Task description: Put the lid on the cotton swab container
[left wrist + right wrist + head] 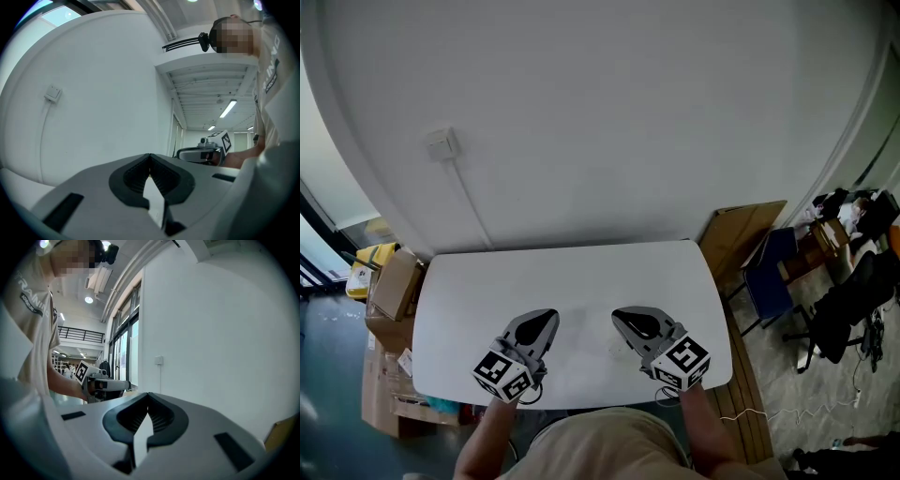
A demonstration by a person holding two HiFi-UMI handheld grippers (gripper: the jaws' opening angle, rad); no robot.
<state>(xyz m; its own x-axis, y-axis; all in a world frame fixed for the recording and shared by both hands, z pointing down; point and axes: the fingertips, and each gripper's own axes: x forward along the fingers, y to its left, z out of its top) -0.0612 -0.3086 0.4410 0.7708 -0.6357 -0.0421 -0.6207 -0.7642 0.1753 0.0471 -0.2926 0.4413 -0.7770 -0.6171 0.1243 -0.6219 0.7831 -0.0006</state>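
Pointing across the table (pixel 572 272), left gripper (pixel 549 319) and right gripper (pixel 621 317) have jaws together, empty.

- White wall (pixel 609 112) fills most of the head view, plain and curved by the lens.
- Wall switch box (pixel 442 143) on it, with a thin cable conduit (pixel 473 211) running down behind the table.
- White table (pixel 581 281), rounded corners, pushed against the wall.
- Left of the table: cardboard boxes (pixel 394 281) stacked on a dark floor, something yellow (pixel 370 258) behind them.
- Right of the table: brown board (pixel 741 230) leaning on the wall, blue chair (pixel 773 272), black office chair (pixel 853 300), pale tiled floor (pixel 806 394).
- Right gripper view: tall windows (pixel 124 357), railing (pixel 79 335) beyond them, round ceiling lamp (pixel 89 299) lit.
- Left gripper view: strip ceiling lights (pixel 228 108) on.
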